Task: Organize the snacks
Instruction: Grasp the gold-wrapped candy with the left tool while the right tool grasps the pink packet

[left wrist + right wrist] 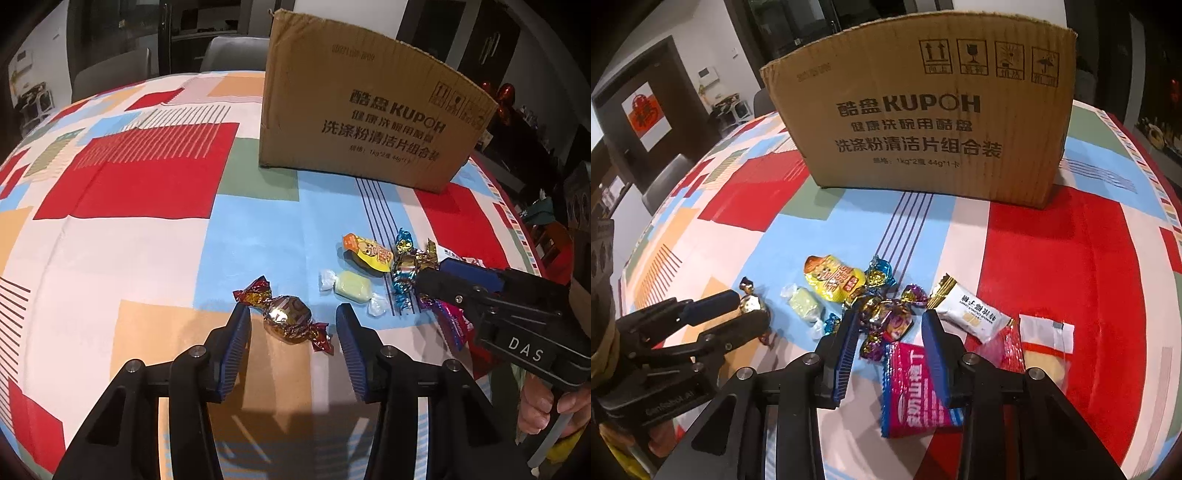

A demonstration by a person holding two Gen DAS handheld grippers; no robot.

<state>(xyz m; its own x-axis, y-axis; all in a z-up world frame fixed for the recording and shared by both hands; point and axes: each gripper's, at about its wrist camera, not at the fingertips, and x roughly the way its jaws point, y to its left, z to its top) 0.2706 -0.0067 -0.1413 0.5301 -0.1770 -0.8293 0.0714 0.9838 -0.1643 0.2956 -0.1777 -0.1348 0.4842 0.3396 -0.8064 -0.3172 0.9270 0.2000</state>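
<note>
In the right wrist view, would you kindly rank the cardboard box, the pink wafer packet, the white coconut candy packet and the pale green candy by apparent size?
1. cardboard box
2. pink wafer packet, though nearness enlarges it
3. white coconut candy packet
4. pale green candy

Sweets (871, 306) lie clustered on the table (1071, 258) before the cardboard box (923, 122).

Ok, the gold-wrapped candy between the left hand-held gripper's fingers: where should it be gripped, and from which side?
Grip the gold-wrapped candy on its round middle, not the twisted foil ends, which are thin and would probably slip. It lies flat on the tablecloth with its twists pointing up-left and down-right, so come from above, as the left hand-held gripper already does, and close across the bulge.
</note>
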